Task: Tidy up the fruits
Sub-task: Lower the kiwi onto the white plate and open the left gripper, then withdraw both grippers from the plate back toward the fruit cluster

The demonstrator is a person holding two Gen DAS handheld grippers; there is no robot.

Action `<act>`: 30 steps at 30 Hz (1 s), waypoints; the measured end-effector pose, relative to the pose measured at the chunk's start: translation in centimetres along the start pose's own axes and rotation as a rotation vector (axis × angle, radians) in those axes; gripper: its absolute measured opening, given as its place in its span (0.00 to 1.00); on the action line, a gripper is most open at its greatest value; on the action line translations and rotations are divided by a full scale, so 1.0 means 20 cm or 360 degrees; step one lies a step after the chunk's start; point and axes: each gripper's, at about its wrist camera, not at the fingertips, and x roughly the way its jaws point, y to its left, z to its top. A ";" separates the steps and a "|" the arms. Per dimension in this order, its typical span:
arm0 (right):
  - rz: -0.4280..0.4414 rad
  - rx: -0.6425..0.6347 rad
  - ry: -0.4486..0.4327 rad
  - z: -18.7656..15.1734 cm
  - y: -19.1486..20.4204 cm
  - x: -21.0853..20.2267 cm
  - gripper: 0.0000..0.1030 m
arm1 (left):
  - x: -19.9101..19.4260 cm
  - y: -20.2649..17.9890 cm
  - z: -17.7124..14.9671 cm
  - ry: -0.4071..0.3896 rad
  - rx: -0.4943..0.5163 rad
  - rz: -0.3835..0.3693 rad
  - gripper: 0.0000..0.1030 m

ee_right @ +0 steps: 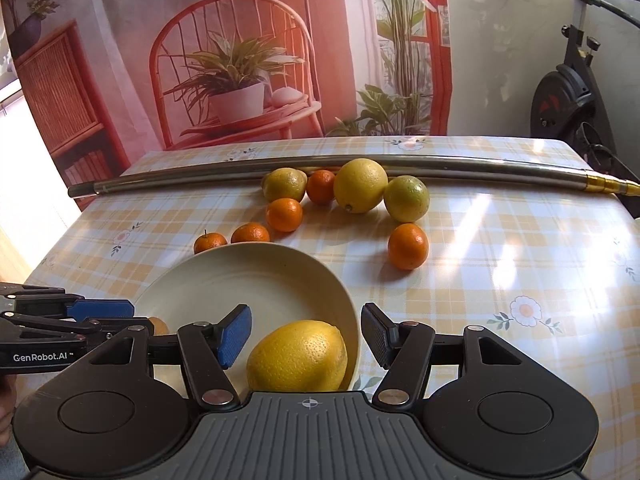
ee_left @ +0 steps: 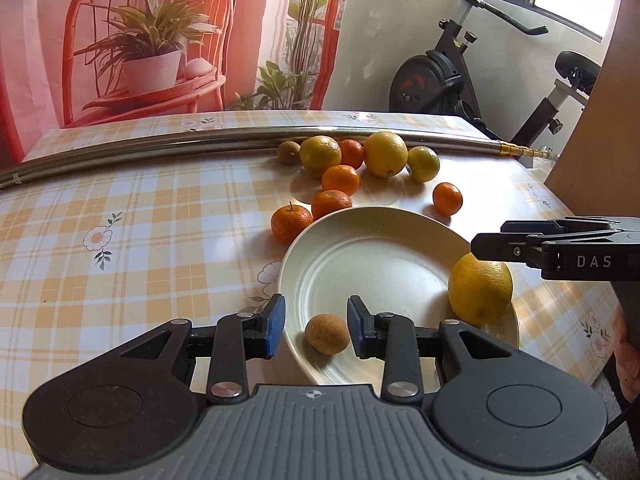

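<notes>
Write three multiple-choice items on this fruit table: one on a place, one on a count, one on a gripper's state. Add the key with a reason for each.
1. Where does the small brown fruit lie?
A. In the plate
B. Against the metal pole
C. On the bare tablecloth

2. How many small orange tangerines lie on the tablecloth outside the plate?
A. Three
B. Five
C. Eight

3. How does the left gripper stand?
A. Shut on the big yellow citrus
B. Open, pads clear of the brown fruit between them
C. Shut on the plate rim

Key: 1 A, it rests inside the rim; 2 B, five show in both views; 3 B, gaps show on both sides of the fruit.
</notes>
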 end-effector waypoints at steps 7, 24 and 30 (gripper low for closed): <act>-0.0043 0.0032 -0.0098 0.09 -0.07 -0.04 0.56 | -0.10 0.14 0.15 -0.0119 -0.0137 0.0053 0.35; -0.0164 0.0201 -0.0283 0.25 -0.30 -0.01 0.56 | -0.10 0.32 0.33 -0.0237 -0.0200 0.0272 0.35; -0.0163 0.0211 -0.0282 0.24 -0.32 0.04 0.56 | -0.05 0.33 0.35 -0.0216 -0.0186 0.0276 0.35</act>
